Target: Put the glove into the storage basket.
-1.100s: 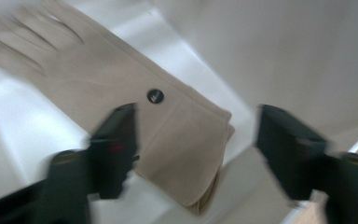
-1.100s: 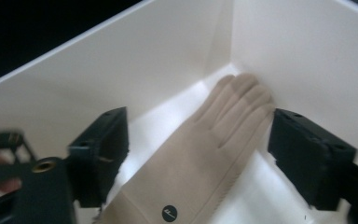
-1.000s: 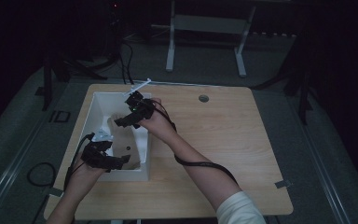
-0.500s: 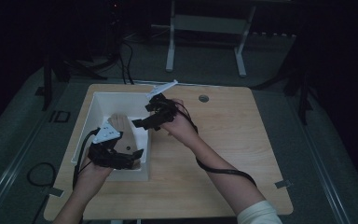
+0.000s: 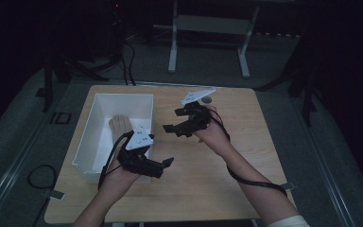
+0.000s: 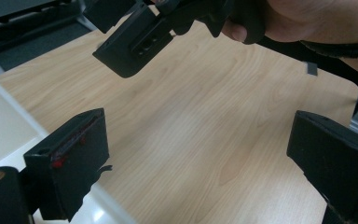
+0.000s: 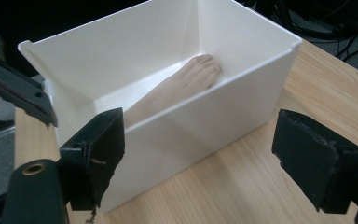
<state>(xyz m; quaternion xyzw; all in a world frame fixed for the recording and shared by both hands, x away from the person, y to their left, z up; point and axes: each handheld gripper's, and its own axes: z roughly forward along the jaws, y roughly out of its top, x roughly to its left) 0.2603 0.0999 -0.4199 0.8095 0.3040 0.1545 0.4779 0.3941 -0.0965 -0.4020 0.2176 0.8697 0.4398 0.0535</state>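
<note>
High view: tan foot-shaped rubber model (image 5: 119, 125) lies on the floor of the white rectangular plastic bin (image 5: 90, 134), toward its far end. Left gripper (image 5: 159, 163) sits at the bin's near-right corner, at about 5 o'clock from the foot, apart from it. Right gripper (image 5: 171, 128) hangs over the light wood desk (image 5: 246, 156) just right of the bin, at 3 o'clock from the foot. Room is dark; grey floor, white metal stand legs (image 5: 172, 42) at 12 o'clock behind the desk.

Left gripper view: fingers (image 6: 74, 158) wide apart, nothing between them, bare desk (image 6: 200, 140) below. Bin rim (image 6: 9, 135) at 9 o'clock. Right gripper (image 6: 135, 39) at 12 o'clock, held in a hand (image 6: 307, 18).

Right gripper view: fingers (image 7: 98, 154) wide apart, empty, aimed at the bin (image 7: 205, 121) side wall. Foot model (image 7: 177, 88) inside, toes toward the far corner, at 12 o'clock past the wall, not touching the fingers. Left gripper (image 7: 16, 91) at 9 o'clock.
</note>
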